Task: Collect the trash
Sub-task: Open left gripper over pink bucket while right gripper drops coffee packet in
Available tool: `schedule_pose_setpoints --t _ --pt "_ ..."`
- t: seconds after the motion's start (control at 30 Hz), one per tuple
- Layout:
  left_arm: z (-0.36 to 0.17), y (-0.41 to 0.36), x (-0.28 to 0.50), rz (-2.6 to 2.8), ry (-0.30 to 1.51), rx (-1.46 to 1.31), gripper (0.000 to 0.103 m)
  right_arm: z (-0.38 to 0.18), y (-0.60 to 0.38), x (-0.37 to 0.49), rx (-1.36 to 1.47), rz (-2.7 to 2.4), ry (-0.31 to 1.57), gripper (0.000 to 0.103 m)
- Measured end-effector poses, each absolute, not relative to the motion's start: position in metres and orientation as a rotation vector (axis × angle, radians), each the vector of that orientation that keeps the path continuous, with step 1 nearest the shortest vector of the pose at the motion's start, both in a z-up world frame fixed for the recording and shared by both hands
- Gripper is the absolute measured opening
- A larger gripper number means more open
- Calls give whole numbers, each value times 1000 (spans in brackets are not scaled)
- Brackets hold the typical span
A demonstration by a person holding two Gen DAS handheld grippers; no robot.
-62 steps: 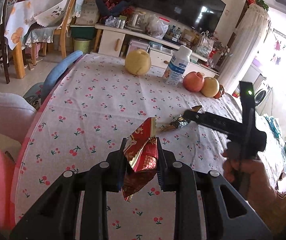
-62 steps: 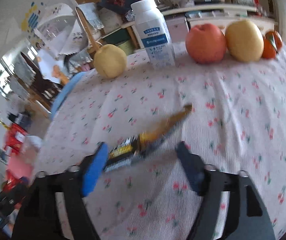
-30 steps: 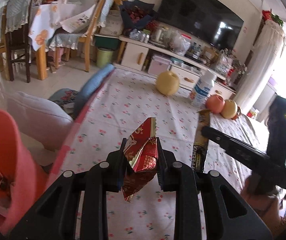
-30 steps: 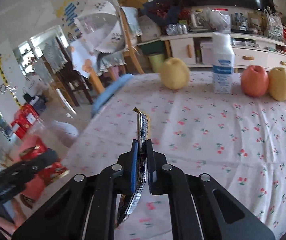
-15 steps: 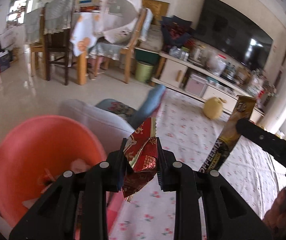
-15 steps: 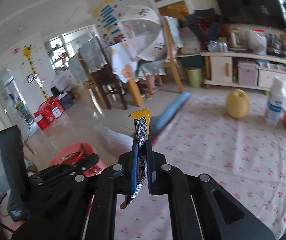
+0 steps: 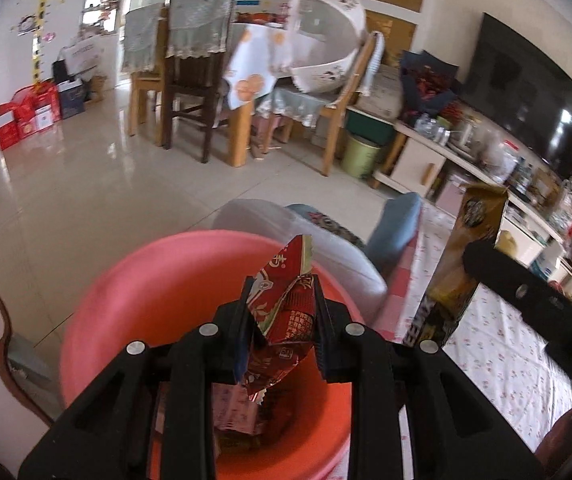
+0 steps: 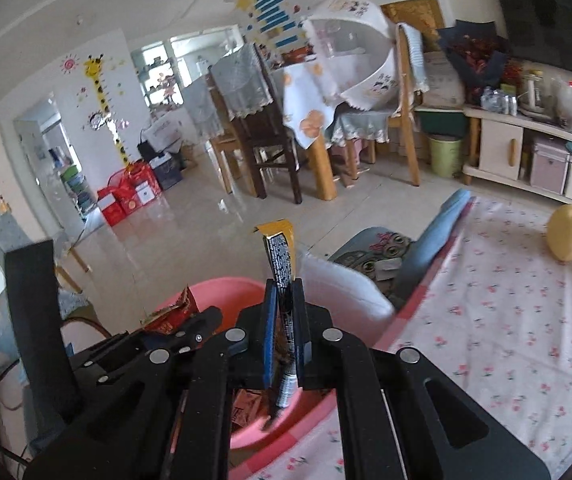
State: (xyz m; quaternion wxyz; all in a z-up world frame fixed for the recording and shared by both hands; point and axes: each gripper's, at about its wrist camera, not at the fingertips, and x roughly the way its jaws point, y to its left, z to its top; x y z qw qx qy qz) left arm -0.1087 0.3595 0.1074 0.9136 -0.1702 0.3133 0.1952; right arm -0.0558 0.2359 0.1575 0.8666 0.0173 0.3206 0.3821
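Crinkly red foil snack wrapper (image 7: 283,320) is pinched in the left gripper (image 7: 281,330), jaws closed on its middle, hanging right over the round pink plastic bin (image 7: 133,300) beside the tabletop edge. Long gold-and-black coffee-mix sachet (image 8: 281,264) is clamped edge-on in the right gripper (image 8: 284,332), jaws closed on its lower half, just above the bin's near rim. Both look feather-light, thin, soft and a bit slippery; a mid-body pinch is enough, no crush risk, but they could flutter or cling to the pads on release. Bin already holds paper scraps. Nearby: grey-white cushion (image 7: 306,236) and blue chair back (image 7: 396,224) touching the cherry-print tablecloth (image 8: 506,320) edge, yellow pear (image 8: 566,238) near the far edge, well apart. Grippers sit close together; they may bump over the bin.
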Motion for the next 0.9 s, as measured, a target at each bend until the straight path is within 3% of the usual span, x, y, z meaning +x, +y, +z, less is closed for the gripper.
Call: schedule_pose_setpoints --t 0.13,0.23,0.57,0.63,0.77,0.9 --pt "104 371 -110 476 668 -326 29 134 258 -57 -18 805 713 8" --pt "103 376 -109 500 677 -323 36 118 263 -57 -25 824 734 8" --pt "97 373 -108 515 712 -306 37 92 251 -40 28 844 808 10" --pt "96 374 -106 523 717 -315 42 92 251 -37 33 854 819 11" --pt "99 375 -112 584 705 -301 63 94 261 -43 17 877 808 11" --pt "101 391 -122 666 680 -345 67 92 282 -55 -41 926 807 10"
